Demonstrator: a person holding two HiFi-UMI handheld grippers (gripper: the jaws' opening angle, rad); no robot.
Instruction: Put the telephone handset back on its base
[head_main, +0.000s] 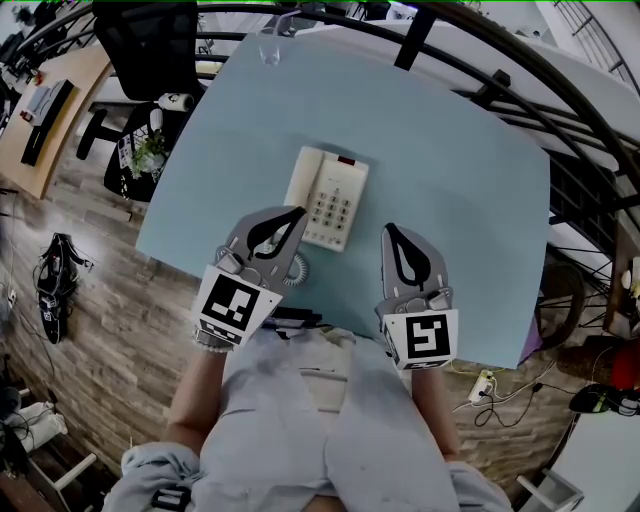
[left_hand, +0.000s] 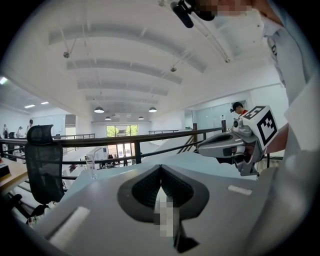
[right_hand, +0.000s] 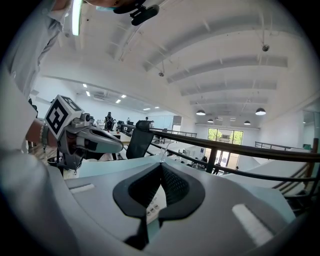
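A pale blue table (head_main: 450, 200) fills the head view. Near its middle lies the white telephone (head_main: 335, 205), with the handset (head_main: 305, 180) resting along the left side of the base, beside the keypad. The left gripper (head_main: 298, 214) comes in from the phone's 7 o'clock. Its jaws are pressed together with nothing between them, and the tip lies over the base's near left corner; whether it touches can't be told. The right gripper (head_main: 389, 229) sits at the phone's 4 o'clock, just beside the base and apart from it, its jaws likewise closed tip to tip and empty. The coiled cord (head_main: 297, 270) lies at the phone's 6 o'clock, partly under the left gripper. A clear glass (head_main: 268, 47) stands at the table's 12 o'clock edge.
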